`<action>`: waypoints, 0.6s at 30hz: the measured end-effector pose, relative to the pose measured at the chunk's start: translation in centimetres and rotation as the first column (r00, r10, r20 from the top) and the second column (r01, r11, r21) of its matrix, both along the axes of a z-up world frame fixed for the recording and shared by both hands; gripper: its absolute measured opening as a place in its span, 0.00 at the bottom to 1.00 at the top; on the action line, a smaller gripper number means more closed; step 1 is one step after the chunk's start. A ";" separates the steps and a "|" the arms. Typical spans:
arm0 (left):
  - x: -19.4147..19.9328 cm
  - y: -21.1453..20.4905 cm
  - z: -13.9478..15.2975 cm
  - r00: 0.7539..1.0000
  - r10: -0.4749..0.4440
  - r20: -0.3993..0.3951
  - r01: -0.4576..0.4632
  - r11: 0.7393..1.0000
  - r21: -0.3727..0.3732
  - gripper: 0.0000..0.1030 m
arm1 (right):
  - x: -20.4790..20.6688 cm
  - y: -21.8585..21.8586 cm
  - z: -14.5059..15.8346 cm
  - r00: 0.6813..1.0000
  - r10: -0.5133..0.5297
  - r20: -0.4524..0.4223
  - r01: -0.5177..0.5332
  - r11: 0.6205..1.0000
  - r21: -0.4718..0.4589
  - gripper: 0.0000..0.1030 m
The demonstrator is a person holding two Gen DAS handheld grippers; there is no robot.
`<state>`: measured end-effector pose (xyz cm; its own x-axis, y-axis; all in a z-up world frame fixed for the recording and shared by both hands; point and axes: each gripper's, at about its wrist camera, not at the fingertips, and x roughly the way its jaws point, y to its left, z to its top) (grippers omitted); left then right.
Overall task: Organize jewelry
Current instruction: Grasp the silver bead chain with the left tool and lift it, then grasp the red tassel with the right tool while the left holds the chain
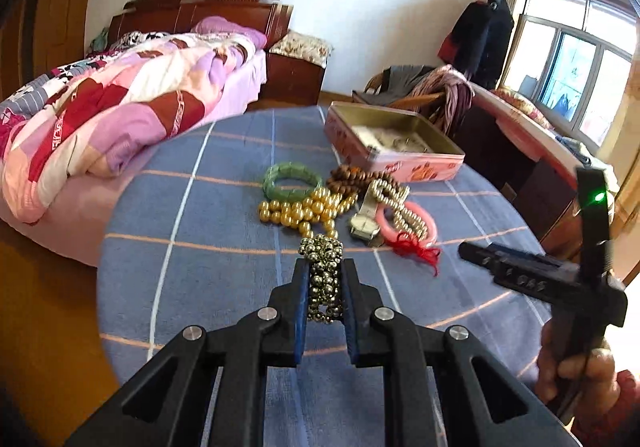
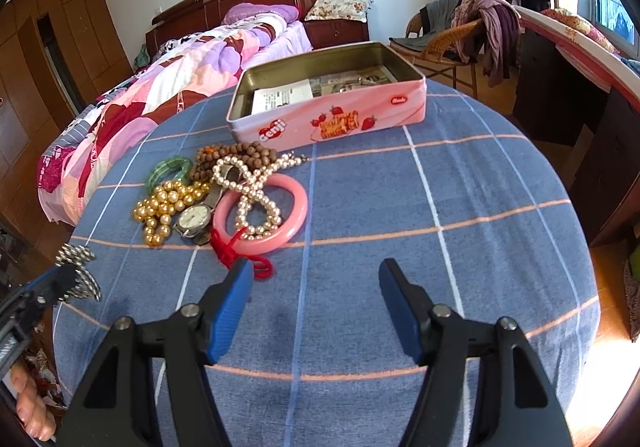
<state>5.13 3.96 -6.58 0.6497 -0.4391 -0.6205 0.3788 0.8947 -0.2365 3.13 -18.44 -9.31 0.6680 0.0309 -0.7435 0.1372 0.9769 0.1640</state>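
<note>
We have the silver bead bracelet (image 1: pixel 322 281) pinched in our left claw (image 1: pixel 325 267), lifted clear of the table (image 1: pixel 200 267). The pink tin (image 1: pixel 394 145) lies straight ahead, beyond the jewelry pile (image 1: pixel 340 207), its long side slanting away to the right. Our right claw (image 2: pixel 316 279) hangs half-open and empty, nearer the tin.
</note>
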 end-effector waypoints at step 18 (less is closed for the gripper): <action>0.4 -0.1 -0.4 0.999 0.022 -0.030 -0.021 1.000 0.018 0.14 | 3.6 5.3 -1.7 0.988 0.132 -0.076 -0.136 0.989 -0.058 0.29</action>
<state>5.56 3.83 -6.93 0.6394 -0.4142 -0.6477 0.3524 0.9067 -0.2319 6.72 -13.13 -11.01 0.6060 0.0681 -0.7926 0.0137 0.9953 0.0960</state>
